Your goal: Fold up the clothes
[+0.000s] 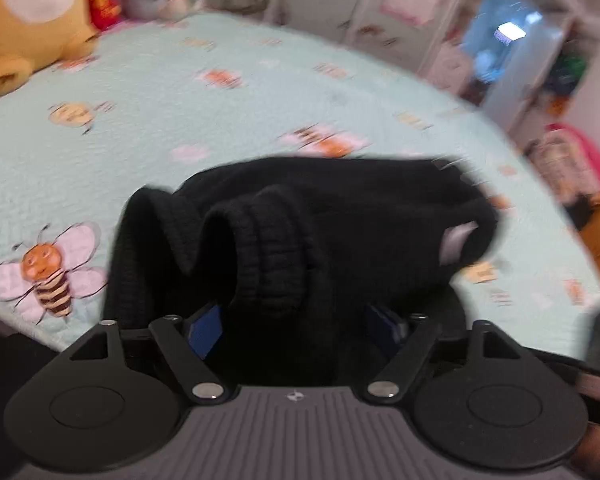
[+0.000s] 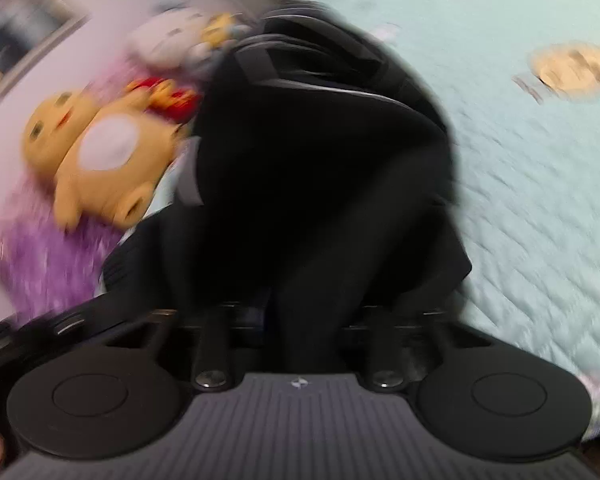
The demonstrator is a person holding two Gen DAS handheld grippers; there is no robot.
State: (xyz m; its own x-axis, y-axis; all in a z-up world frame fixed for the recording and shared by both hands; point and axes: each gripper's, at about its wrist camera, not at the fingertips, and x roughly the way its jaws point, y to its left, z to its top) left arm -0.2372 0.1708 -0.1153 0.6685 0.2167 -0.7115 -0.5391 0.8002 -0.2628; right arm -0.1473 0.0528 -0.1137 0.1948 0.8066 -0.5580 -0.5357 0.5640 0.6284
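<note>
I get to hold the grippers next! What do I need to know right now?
Left gripper: black garment bunched between its blue pads, ribbed cuffs up front; grip unclear.
Right gripper: black cloth fills its jaws; pads hidden, looks gripped.
The garment sits on the bee quilt, near the yellow plush toy.
Done: partly gathered, not neat.
Left: lay it flat, finish folding.

A black knitted sweater [image 1: 340, 232] lies bunched on the bed, its ribbed cuffs curled up in front and a white label showing at one side; fabric folds hang blurred in the right wrist view.
</note>
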